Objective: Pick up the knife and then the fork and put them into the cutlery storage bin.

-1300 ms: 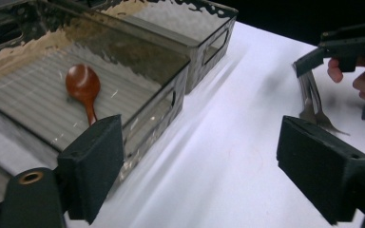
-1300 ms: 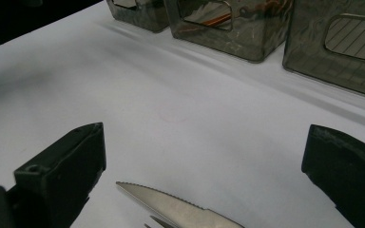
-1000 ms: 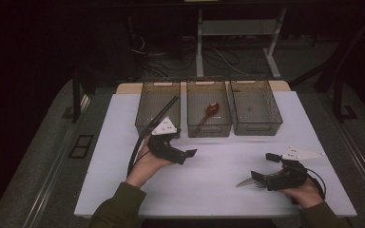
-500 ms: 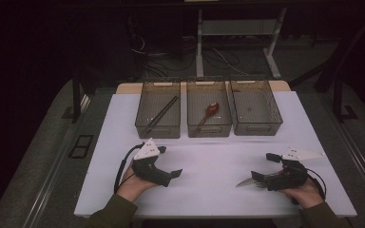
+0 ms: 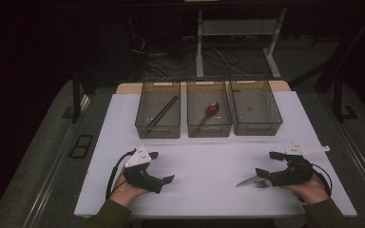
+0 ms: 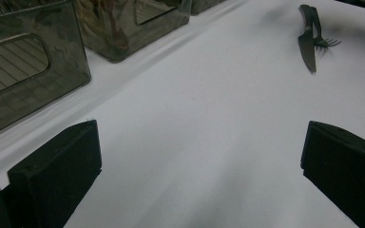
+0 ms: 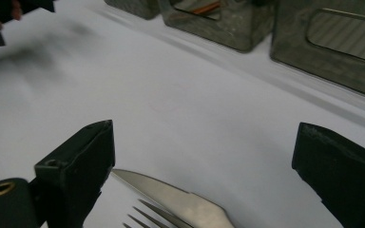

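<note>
My left gripper [image 5: 161,167] rests low over the white table at the front left, jaws wide apart with nothing between them [image 6: 199,161]. At the front right my right gripper [image 5: 267,164] stands open, though its jaws have just been closing a little. A steel knife [image 5: 246,181] and a fork [image 5: 263,183] lie side by side on the table by its nearer jaw. In the right gripper view the knife blade [image 7: 171,194] and fork tines [image 7: 145,216] lie low between the jaws [image 7: 204,156], close to the left one, and no pad presses on them.
Three clear bins stand in a row at the back. The left bin [image 5: 142,124] holds dark chopsticks [image 5: 161,114], the middle bin [image 5: 189,124] a brown spoon [image 5: 208,111], and the right bin [image 5: 276,118] nothing. In the left gripper view the knife [image 6: 308,50] and fork [image 6: 322,38] lie far off.
My left gripper has drawn back from the left bin toward the table's front edge and sunk lower. The right hand, knife and fork have stayed put.
</note>
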{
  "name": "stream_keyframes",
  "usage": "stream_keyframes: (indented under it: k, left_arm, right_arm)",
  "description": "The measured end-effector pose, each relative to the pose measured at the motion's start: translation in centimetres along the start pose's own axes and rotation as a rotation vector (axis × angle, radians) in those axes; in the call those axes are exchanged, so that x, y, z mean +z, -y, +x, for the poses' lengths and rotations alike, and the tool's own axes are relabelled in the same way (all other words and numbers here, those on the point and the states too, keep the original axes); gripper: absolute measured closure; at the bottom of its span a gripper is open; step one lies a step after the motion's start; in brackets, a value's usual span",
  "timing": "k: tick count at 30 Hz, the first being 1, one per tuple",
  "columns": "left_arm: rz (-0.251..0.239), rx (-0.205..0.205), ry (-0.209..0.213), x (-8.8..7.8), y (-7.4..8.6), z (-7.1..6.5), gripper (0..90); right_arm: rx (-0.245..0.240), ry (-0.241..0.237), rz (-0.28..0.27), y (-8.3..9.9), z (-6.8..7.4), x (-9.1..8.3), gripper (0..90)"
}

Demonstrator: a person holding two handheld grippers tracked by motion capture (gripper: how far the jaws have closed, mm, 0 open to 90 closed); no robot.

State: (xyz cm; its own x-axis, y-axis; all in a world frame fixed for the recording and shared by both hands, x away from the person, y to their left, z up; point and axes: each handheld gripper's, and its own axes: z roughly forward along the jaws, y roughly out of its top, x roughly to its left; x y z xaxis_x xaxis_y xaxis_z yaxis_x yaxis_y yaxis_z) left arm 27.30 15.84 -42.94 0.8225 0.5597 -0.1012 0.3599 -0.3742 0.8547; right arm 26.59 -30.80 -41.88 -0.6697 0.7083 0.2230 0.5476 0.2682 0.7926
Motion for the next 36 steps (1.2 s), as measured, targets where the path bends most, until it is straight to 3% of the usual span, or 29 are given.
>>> stream_keyframes:
  k: [1,3,6,10,21,28,36]
  left_arm:
    - [0.003,0.003,0.002,0.0,0.0,0.0,0.0]
    - [0.008,0.004,0.005,0.1,0.0,0.0,0.0]
    - [0.011,0.004,0.006,0.1,0.0,-0.1,0.0]
    - [0.013,-0.001,0.008,0.1,0.0,-0.1,0.0]
    - [0.033,0.002,0.020,0.4,0.1,-0.2,0.0]
    - [0.039,0.007,0.021,0.5,0.1,-0.3,0.0]
    - [0.038,0.005,0.021,0.6,0.1,-0.3,0.0]
  right_arm:
    - [-0.004,0.007,0.008,-0.1,-0.2,-0.2,16.6]
    - [0.000,0.031,0.015,-0.2,-0.6,-0.4,19.4]
    - [-0.014,0.049,0.046,-0.3,-1.1,-0.8,32.3]
    - [-0.025,0.032,0.080,0.1,-1.3,-1.3,52.2]
    - [-0.045,0.001,0.186,1.9,-1.1,-1.3,87.5]
    - [-0.068,-0.017,0.228,2.3,-0.7,-0.1,89.8]
    - [-0.081,-0.003,0.249,2.5,-0.5,0.8,89.9]
